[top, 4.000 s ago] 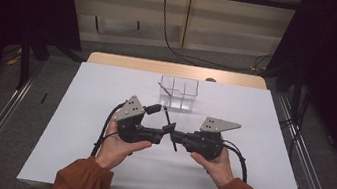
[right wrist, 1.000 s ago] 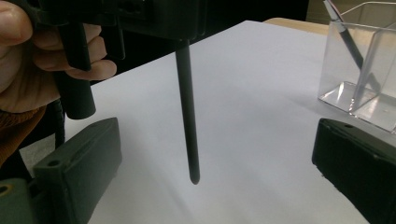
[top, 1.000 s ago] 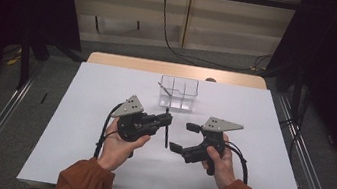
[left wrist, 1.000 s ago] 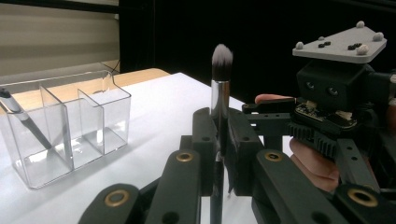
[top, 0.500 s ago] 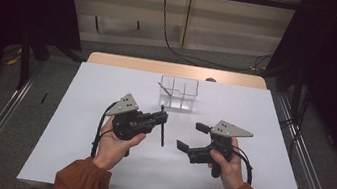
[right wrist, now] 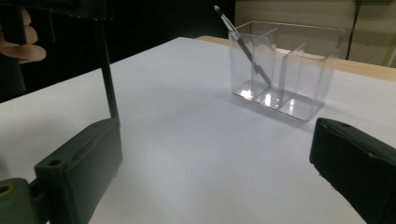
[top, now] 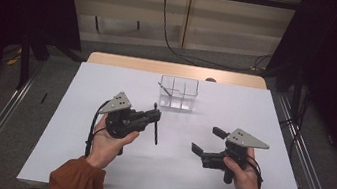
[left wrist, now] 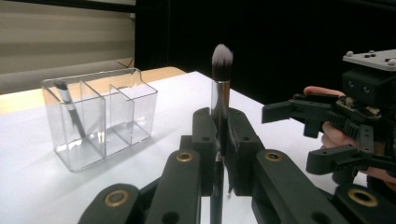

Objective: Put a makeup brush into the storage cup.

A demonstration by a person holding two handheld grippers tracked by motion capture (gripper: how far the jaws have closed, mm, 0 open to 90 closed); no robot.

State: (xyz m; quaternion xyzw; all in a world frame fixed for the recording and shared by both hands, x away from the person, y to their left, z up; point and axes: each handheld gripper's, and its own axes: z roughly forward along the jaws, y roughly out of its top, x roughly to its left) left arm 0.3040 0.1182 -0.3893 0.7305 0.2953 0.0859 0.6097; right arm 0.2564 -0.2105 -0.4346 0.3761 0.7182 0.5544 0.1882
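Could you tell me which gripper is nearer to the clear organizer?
Left. The left gripper, shut on a brush, sits just before the organizer; the right gripper is open, farther back and right.

**Plastic, bristle and matt white**

We see a clear, glossy plastic organiser (left wrist: 100, 123) with smooth walls that catch bright reflections. The makeup brush (left wrist: 219, 93) has soft grey-white bristles, a shiny metal-looking collar and a smooth dark handle. The left gripper (left wrist: 219, 135) and the right gripper (top: 206, 141) look like matt black plastic with brass-coloured rivets. The table (top: 94, 174) has a matt, smooth white covering, with a bare wood edge at the far side.
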